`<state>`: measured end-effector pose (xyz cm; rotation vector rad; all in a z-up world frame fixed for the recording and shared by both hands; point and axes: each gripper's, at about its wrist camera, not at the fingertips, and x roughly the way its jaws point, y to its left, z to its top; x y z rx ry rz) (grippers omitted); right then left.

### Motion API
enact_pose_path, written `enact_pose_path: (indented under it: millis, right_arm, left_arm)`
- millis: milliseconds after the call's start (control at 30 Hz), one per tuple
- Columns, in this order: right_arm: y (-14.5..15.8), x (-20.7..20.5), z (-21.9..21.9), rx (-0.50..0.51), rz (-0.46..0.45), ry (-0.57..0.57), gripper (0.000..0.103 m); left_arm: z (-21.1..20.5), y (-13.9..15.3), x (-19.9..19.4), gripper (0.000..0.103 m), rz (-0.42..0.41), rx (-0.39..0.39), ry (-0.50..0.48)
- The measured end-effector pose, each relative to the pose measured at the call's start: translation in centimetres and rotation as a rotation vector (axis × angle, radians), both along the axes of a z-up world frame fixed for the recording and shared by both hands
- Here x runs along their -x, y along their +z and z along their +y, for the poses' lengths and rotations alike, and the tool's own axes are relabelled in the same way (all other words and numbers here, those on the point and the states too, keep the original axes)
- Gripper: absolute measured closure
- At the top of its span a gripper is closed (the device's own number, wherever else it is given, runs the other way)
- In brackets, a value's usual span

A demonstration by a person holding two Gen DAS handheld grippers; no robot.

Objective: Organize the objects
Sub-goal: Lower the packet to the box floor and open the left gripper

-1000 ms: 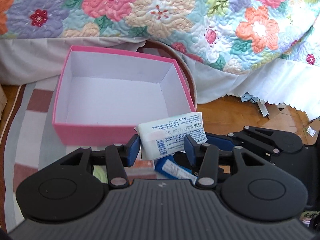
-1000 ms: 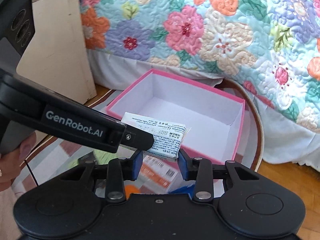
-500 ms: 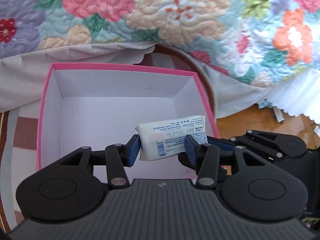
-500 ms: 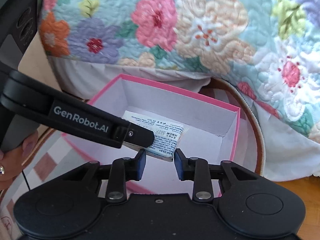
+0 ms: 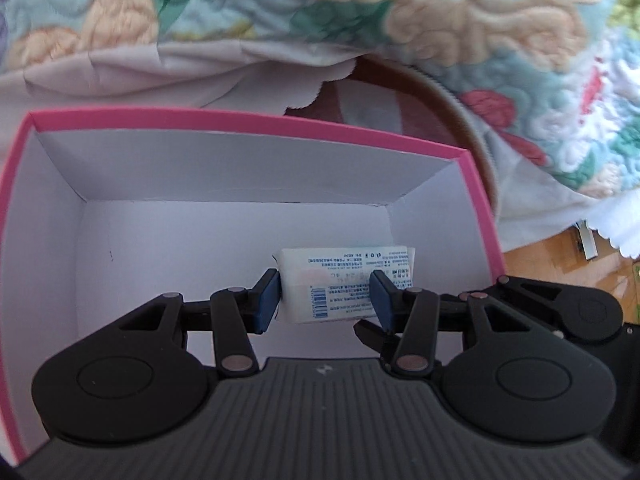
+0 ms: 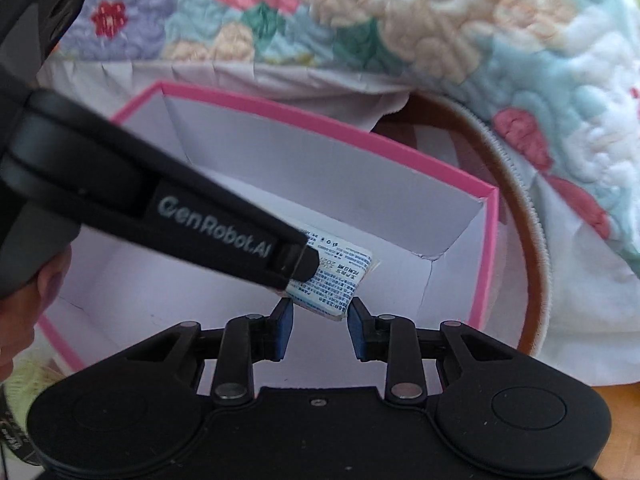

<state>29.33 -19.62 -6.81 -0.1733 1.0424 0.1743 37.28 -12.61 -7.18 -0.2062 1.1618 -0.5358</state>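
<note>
The left tool pinches a white printed packet between its blue pads, holding it low inside the pink box, near the right wall. The right tool hovers just behind the packet, spread and gripping nothing. A flowered quilt hangs behind the box.

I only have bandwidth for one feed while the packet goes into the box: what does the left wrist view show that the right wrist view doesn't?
Only the left wrist view shows the left gripper clamping the white packet, plus wooden floor at right. Only the right wrist view shows the right gripper with nothing clamped and a bare hand. Both show the pink box and floral quilt.
</note>
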Motion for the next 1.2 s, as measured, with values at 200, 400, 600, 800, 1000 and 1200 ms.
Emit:
enact_pose_path:
  millis: [200,400,600,800,1000,1200]
  right_arm:
    - [-1.4,-0.9,0.3,0.024,0.032,-0.016,0.068]
    - [-2.2,-1.0,-0.2,0.029,0.07,-0.021,0.069]
    - [-2.7,-1.0,0.1,0.051,0.09,-0.011,0.068]
    - [-1.3,0.2,0.0,0.034,0.033,-0.006,0.057]
    - [2.4,2.3,-1.3,-0.107,-0.011,-0.064,0.057]
    - [6.1,4.3,-1.2,-0.187,-0.043,-0.053,0.056]
  left_arm:
    - [0.1,-2.1,-1.0,0.056,0.043,0.024,0.01]
    - [-0.6,-3.2,-1.1,0.059,0.058,0.006,0.007]
    - [-1.0,-3.5,-0.9,0.065,0.054,-0.057,0.02]
    - [-1.0,-2.6,0.0,0.066,0.034,-0.097,0.024]
    - [0.8,1.4,2.4,0.066,-0.046,-0.108,0.015]
    - [2.4,6.1,6.0,0.063,-0.099,-0.182,-0.02]
